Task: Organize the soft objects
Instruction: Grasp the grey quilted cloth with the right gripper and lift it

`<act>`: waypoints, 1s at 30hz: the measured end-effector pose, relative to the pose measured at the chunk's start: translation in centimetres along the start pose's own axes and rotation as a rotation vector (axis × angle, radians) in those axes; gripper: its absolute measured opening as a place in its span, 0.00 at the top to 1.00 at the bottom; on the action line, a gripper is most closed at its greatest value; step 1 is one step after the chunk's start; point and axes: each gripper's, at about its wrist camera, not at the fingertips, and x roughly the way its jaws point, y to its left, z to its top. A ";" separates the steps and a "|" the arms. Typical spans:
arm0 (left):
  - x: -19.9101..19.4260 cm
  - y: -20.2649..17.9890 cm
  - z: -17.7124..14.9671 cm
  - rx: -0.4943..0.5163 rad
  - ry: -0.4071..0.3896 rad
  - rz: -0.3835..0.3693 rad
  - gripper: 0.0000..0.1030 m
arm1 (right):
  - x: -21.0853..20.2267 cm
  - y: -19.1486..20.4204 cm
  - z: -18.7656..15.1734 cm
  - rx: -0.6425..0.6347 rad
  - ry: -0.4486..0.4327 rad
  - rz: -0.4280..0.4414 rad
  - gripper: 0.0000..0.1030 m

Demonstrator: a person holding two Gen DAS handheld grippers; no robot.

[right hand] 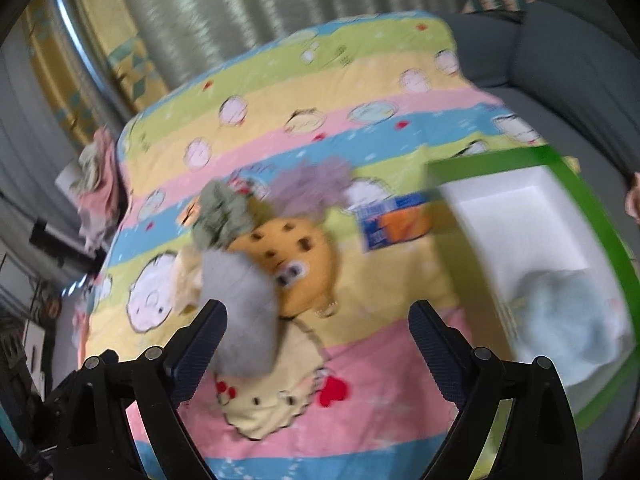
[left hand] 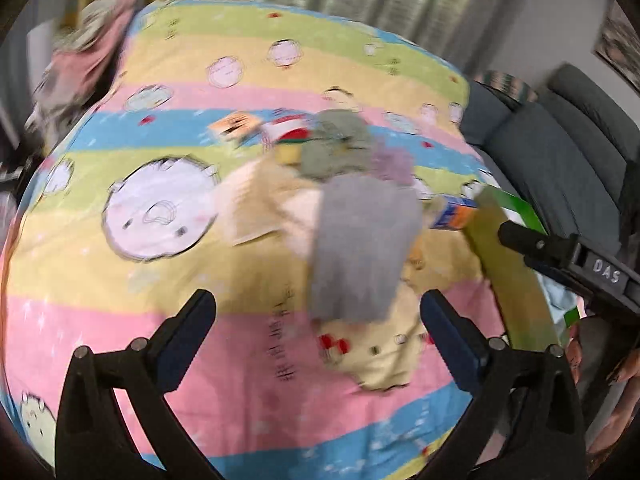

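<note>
A pile of soft things lies mid-bed: a grey cloth (left hand: 362, 248) (right hand: 244, 312), a green-grey cloth (left hand: 338, 148) (right hand: 222, 216), a purple fluffy piece (left hand: 394, 162) (right hand: 310, 184), an orange spotted plush (right hand: 294, 260) and a pale yellow cloth (left hand: 380, 354) (right hand: 272, 396). A green box (left hand: 510, 268) (right hand: 532, 224) with a white inside holds a light blue soft item (right hand: 568, 316). My left gripper (left hand: 318, 332) is open above the bed, just short of the grey cloth. My right gripper (right hand: 318, 336) is open, the grey cloth by its left finger; it also shows in the left wrist view (left hand: 568, 260). Both views are blurred.
The striped cartoon bedspread (left hand: 132, 276) (right hand: 400, 288) covers the bed. A blue-orange packet (left hand: 454, 212) (right hand: 400, 220) lies by the box, and small cartons (left hand: 256, 126) behind the pile. A pink cloth heap (left hand: 88, 60) (right hand: 100, 184) is at the far left corner. A grey sofa (left hand: 568, 152) (right hand: 560, 40) stands to the right.
</note>
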 end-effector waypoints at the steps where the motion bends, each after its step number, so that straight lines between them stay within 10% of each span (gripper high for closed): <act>1: 0.0 1.0 -0.4 -0.024 0.003 0.006 0.01 | 0.6 0.6 -0.2 -0.005 0.013 0.007 0.09; 14: -0.3 5.1 -2.6 -0.143 0.035 0.031 0.01 | 10.3 7.2 -2.2 -0.034 0.176 0.051 0.12; 20: -0.7 5.6 -2.7 -0.159 0.025 0.016 0.01 | 11.8 7.1 -3.1 -0.029 0.180 0.028 0.85; 30: -1.4 6.2 -2.5 -0.226 0.005 -0.048 0.01 | 1.1 7.7 -4.1 -0.213 0.097 0.246 0.86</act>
